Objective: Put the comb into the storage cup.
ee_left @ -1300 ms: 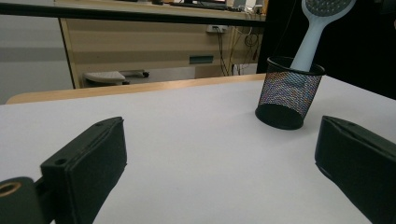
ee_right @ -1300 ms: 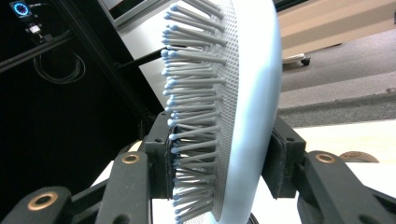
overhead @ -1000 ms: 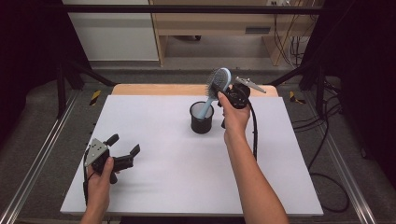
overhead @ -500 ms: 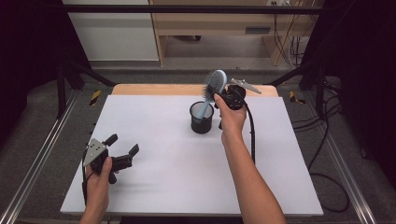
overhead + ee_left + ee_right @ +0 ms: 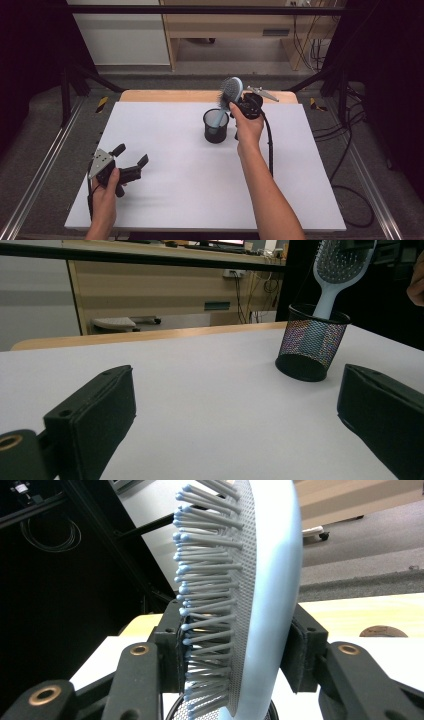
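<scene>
Right now the right claw [image 5: 235,101] is clamped on the head of the pale blue hairbrush [image 5: 227,97], one pad on the bristle face, the other on the smooth back, as the right gripper view shows w/ the brush [image 5: 250,595] standing between its jaws. Brush handle points down from that claw into the black mesh cup [image 5: 216,126], which sits directly below and a bit to the claw's left on the white bench [image 5: 170,150]; from the left gripper view the handle is inside the cup [image 5: 309,346] rim, but whether its tip touches the bottom I can't tell. Left claw [image 5: 131,161] is spread open, holding nothing, resting low over the bench well apart from the cup, w/ the cup ahead and to its right. Handling, as a guess: brush looks like light, stiff plastic, so no sag, but the bristles [image 5: 200,580] flex and the back is glossy, so the grip may pivot or slip if squeezed unevenly. Best hold is prob. across the head where it is now, or at the neck just above the handle. Cup looks light too and could tip if the handle drags its rim, so a straight vertical move seems safest.
</scene>
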The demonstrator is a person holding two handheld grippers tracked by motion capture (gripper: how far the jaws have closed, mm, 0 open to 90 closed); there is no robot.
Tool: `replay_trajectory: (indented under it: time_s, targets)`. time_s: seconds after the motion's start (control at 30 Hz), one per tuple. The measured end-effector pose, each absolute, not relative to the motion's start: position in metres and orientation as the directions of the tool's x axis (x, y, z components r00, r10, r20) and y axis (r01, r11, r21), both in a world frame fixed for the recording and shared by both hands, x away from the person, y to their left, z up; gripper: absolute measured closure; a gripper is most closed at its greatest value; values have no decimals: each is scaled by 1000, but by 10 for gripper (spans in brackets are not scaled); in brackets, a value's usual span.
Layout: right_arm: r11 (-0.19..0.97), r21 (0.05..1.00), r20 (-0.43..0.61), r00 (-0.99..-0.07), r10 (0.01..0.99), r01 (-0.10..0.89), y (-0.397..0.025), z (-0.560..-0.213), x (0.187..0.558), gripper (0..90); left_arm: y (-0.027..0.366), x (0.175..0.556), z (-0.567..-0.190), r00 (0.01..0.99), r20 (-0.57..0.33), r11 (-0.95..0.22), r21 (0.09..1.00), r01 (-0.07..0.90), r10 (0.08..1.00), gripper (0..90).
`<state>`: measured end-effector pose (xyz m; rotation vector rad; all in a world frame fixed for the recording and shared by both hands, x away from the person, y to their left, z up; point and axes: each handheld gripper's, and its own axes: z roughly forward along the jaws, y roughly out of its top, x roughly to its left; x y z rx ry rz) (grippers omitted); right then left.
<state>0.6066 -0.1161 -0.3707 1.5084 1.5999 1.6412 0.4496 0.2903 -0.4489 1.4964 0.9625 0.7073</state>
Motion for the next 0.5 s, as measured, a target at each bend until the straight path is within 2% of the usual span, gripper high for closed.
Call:
replay_trajectory:
  time_s: [0.5]
  targets:
    - [-272, 875, 417, -339, 843, 400, -114, -374, 608, 525, 290, 451, -450, 474, -86, -2, 983, 181, 876, 26]
